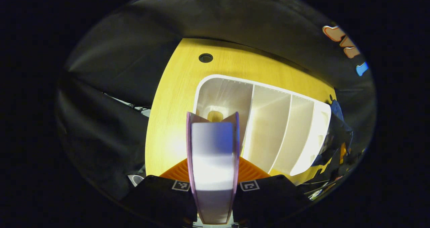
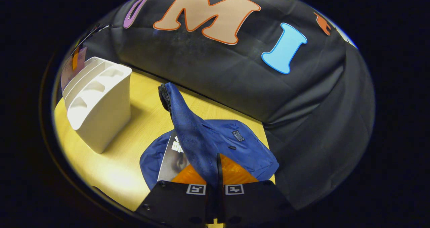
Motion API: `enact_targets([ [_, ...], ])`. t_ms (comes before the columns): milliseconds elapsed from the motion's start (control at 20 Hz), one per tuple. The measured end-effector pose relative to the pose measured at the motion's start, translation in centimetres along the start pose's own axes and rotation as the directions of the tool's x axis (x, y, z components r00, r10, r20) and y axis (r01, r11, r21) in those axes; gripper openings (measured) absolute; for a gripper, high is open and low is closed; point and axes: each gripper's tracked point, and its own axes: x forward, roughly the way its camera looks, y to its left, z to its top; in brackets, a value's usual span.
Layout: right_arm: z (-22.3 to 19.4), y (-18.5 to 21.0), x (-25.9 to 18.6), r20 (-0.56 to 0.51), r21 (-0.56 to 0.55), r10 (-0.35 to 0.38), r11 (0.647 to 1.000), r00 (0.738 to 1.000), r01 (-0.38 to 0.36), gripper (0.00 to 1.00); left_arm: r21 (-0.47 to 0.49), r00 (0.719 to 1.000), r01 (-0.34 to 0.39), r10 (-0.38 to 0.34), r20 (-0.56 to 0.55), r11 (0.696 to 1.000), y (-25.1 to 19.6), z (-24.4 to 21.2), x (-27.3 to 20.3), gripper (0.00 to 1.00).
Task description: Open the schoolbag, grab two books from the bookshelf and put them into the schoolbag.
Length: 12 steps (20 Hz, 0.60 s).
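The left gripper (image 1: 213,174) is clenched on a book (image 1: 213,154), held upright above the white bookshelf (image 1: 268,127) on the table (image 1: 174,120), probably just lifted clear; the right gripper (image 2: 218,184) pinches the schoolbag's flap (image 2: 188,120) and holds it up, keeping the schoolbag (image 2: 242,147) open, with one book (image 2: 173,159) lying inside
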Motion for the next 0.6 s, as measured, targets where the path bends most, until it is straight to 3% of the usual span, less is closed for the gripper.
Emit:
enact_targets([
  [600,-0.8,-0.1,0.0,0.016,0.009,0.067,0.998,0.998,-0.067,0.06,-0.126,0.966,-0.003,0.035,0.255,0.992,-1.6,-6.3,-13.6,0.38],
])
